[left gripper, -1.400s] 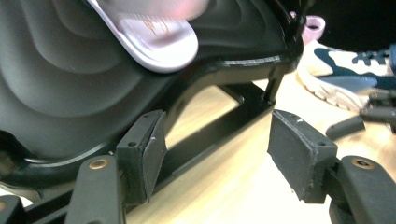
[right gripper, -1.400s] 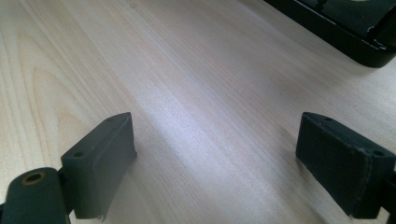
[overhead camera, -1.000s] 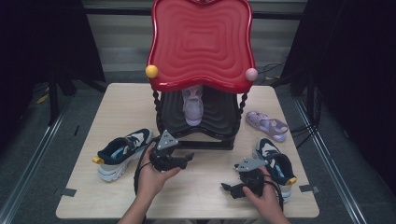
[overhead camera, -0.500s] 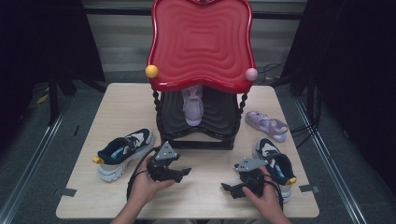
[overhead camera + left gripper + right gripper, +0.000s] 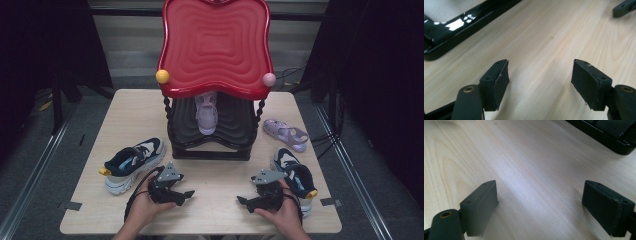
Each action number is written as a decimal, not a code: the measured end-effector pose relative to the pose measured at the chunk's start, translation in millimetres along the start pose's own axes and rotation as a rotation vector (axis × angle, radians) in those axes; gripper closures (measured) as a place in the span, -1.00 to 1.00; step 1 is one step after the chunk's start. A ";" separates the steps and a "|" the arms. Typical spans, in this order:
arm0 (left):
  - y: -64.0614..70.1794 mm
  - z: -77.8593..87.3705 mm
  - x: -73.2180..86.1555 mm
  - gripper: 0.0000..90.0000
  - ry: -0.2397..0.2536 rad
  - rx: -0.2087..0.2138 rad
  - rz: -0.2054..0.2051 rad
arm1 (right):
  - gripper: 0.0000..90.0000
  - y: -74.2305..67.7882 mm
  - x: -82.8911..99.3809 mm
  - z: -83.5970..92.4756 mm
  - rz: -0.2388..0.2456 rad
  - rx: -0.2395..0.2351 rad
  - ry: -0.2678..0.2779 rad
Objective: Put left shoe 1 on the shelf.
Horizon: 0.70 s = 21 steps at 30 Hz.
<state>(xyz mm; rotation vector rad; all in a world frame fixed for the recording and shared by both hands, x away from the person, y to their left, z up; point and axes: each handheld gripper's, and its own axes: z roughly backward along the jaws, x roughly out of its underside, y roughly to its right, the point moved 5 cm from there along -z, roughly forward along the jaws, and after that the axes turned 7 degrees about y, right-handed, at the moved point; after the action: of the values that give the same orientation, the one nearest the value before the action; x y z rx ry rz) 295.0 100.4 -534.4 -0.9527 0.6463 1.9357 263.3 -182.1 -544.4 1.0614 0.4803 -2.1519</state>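
We are holding both tools low over the near edge of the counter [image 5: 125, 112], with nothing in either one. The nearest things are the two dark blue sneakers: the left sneaker [image 5: 131, 162] is lying near the left edge, just beyond our left hand-held gripper [image 5: 186, 194], and the right sneaker [image 5: 296, 176] is sitting by the near right corner, just beside our right hand-held gripper [image 5: 241, 201]. Both tools are pointing inward toward each other across bare wood. The left one's jaws are standing apart, having just been opening, with only wood grain between the pads [image 5: 500, 83]. The right one's jaws are also standing wide apart over empty counter, its pads [image 5: 482, 202] gripping nothing. We judge this to be a ready pose ahead of a reach for a sneaker.

Farther back, a black and red shoe rack [image 5: 212, 135] is standing at the counter's middle, a lilac sandal [image 5: 206, 111] on its lower shelf, likely where the shoes belong. Its mate, the second sandal [image 5: 286, 134], is lying near the right edge. The counter is pale wood; the room around it is dark, with cables trailing on the floor.
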 end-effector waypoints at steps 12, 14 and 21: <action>-1.8 -0.7 7.9 -0.48 -0.007 -0.002 -0.050 | -0.58 -4.4 -21.4 10.3 0.036 -0.044 -0.051; -1.4 -0.6 8.0 -0.51 -0.013 0.001 -0.052 | -0.58 -4.4 -28.1 14.8 0.048 -0.046 -0.065; -0.9 -1.2 8.1 -0.56 -0.011 0.008 -0.052 | -0.57 -0.2 -49.8 31.6 0.065 -0.061 -0.076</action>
<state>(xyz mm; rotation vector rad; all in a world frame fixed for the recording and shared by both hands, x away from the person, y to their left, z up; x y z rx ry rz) 293.5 103.8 -541.8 -0.9445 0.6161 1.8899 267.5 -179.9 -485.5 0.9463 0.4664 -2.0985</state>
